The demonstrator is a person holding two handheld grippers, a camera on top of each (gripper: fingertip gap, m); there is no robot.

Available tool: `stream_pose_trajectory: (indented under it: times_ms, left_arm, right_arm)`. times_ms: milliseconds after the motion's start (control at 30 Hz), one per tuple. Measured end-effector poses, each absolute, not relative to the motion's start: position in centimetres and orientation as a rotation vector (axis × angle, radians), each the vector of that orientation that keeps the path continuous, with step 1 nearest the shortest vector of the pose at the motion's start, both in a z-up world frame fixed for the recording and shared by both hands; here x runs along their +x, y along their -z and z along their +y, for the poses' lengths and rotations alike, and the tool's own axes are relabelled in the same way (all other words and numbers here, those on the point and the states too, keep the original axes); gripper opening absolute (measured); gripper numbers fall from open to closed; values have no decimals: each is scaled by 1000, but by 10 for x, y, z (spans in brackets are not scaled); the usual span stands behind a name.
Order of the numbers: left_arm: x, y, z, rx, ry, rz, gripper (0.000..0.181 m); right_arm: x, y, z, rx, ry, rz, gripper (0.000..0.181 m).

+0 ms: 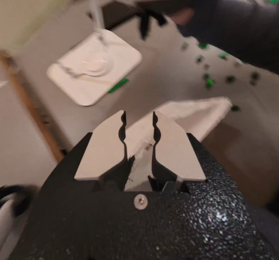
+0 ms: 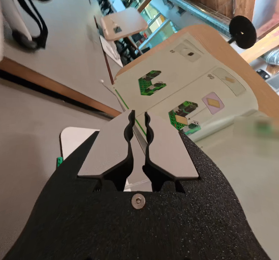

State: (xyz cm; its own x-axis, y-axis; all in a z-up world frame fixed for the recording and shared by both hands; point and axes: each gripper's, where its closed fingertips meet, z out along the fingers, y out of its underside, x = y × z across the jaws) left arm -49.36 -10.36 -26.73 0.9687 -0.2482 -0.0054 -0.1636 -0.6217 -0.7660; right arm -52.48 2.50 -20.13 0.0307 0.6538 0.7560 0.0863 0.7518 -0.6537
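My left gripper (image 1: pixel 138 113) is open and empty. It hovers over a white tray (image 1: pixel 188 113) on the grey table; the view is blurred. Ahead stands a white square stand base (image 1: pixel 84 86) with a thin metal post (image 1: pixel 96 14). A green brick (image 1: pixel 118 85) lies at its edge. My right gripper (image 2: pixel 139 112) has its jaws narrowly apart, with nothing clearly held. It points at the lower left edge of an open instruction booklet (image 2: pixel 181 74) on the stand; the post (image 2: pixel 139 138) shows through the gap. The right gripper (image 1: pixel 145 23) and a hand also show in the left wrist view.
Several small green and dark bricks (image 1: pixel 209 82) lie scattered on the table at the right. A dark sleeve (image 1: pixel 234 26) crosses above them. The table's wooden edge (image 2: pixel 60 86) runs at the left. Black cables (image 2: pixel 34 18) and other tables lie beyond. The green brick (image 1: pixel 118 85) is about 20 cm from both grippers' fingertips.
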Motion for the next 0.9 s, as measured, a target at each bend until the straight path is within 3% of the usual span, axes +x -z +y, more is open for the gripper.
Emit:
stream_pose_trajectory:
  times_ms: [33, 133, 300, 533, 667, 833, 900]
  left_arm:
    - [-513, 258, -99, -2206, 31, 194, 29]
    - [-526, 243, -97, -2106, 12, 108, 22]
    - [-521, 269, -105, -2254, 12, 163, 28]
    - [-531, 252, -95, -2174, -26, 59, 29]
    - [-541, 237, -89, -2077, -43, -12, 28]
    - [-542, 208, -71, -1867, -30, -28, 25]
    - [-539, 188, -63, -1720, 5, -40, 14]
  right_arm:
    - [-530, 206, 23, -608, -417, -1533, 17]
    - [-547, 217, 17, -485, -149, -1609, 20]
    - [-569, 223, 21, -332, 193, -1632, 20]
    - [-580, 233, 41, -333, 393, -1657, 24]
    - [-573, 226, 35, -383, 273, -1593, 0]
    - [-554, 210, 29, -551, -56, -1451, 0]
    - [-545, 204, 29, -611, -186, -1385, 0]
